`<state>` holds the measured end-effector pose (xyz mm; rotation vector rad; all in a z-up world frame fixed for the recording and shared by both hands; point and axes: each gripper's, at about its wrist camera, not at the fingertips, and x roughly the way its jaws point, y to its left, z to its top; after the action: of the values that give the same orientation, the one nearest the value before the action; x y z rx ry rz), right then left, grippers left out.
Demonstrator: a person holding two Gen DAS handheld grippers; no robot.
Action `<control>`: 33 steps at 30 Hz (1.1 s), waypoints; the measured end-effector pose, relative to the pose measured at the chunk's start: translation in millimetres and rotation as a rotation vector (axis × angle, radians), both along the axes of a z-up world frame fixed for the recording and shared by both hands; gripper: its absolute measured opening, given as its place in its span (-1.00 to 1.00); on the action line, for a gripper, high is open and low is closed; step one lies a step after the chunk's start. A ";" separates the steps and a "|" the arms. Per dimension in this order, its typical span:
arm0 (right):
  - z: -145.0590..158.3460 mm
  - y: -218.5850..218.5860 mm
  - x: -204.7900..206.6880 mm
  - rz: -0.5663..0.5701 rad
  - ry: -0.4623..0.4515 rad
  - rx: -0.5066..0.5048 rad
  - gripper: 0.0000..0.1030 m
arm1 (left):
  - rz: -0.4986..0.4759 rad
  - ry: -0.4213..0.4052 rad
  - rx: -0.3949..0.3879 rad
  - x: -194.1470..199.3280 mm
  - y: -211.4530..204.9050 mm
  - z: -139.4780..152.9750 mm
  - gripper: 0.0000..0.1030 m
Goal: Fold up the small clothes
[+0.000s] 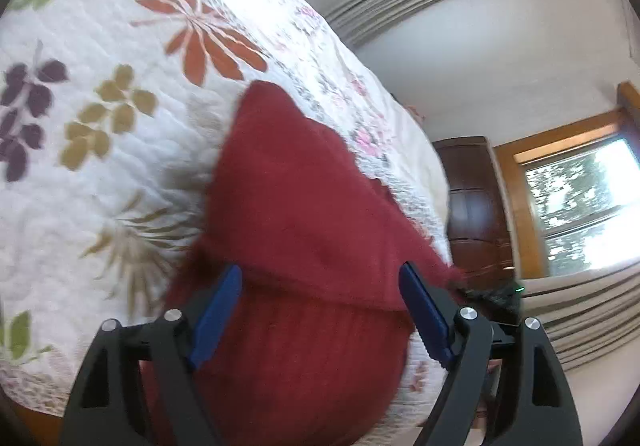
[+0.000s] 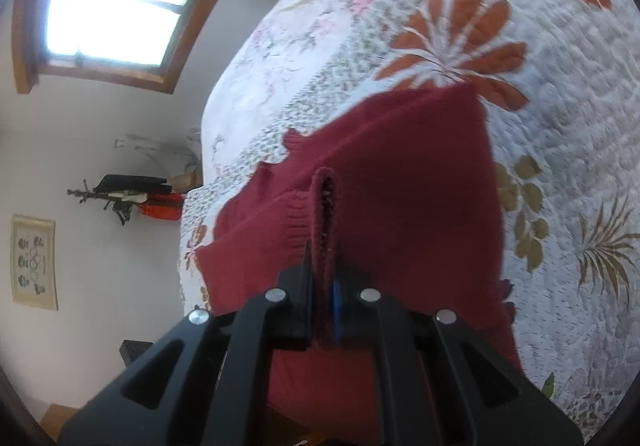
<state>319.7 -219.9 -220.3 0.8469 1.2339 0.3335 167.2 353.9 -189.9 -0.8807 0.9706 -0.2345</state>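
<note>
R gripper [image 2: 325, 278] is pinching a ribbed edge of the red knit top [image 1: 304, 206] to carry the fold over, garment lying on the quilted bed [image 1: 100, 174], while L gripper [image 1: 320, 310] fingers are hanging wide open above it, gripping nothing

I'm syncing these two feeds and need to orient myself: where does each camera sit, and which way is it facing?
Left wrist: rides the left gripper, looking along its open blue-padded fingers at the dark red knitted garment on the white floral quilt.
Right wrist: rides the right gripper, shut on a ribbed edge of the garment, looking over the quilt.
Shared: garment, quilt.
</note>
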 end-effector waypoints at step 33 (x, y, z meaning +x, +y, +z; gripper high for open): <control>-27.8 -41.3 -9.4 -0.073 0.027 -0.072 -0.90 | -0.020 0.028 -0.078 51.3 8.0 -16.3 0.69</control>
<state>310.3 -261.2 -248.1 0.8342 1.2301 0.2177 218.5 361.9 -206.2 -0.9480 1.0020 -0.2797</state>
